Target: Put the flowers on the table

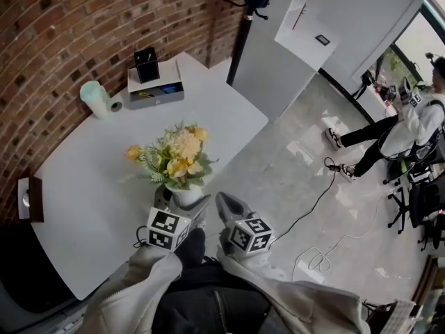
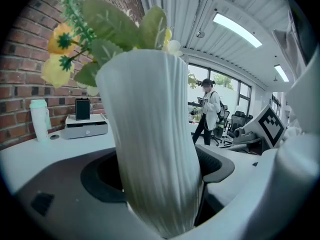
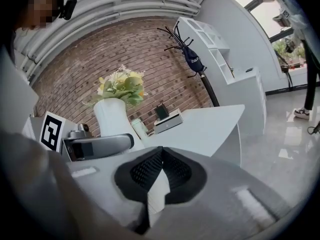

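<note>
The left gripper (image 2: 161,180) clamps its jaws wide around the ribbed white vase (image 2: 155,134); the right gripper (image 3: 160,156) hangs just beside it, jaws pressed together on nothing; the vase carries yellow and cream flowers (image 1: 177,155) at the near edge of the white table (image 1: 90,186); a pale cup (image 1: 95,99) stands far back by the brick wall (image 1: 62,26).

We see the flowers (image 1: 177,155), a bunch of yellow and cream blooms with green leaves, standing in a white ribbed vase (image 1: 186,197) that narrows toward its base. The vase is roughly upright, and the left tool (image 2: 160,184) clasps its lower body. It sits above the near right part of the white counter (image 1: 208,110). We cannot tell whether its base touches the surface.
</note>
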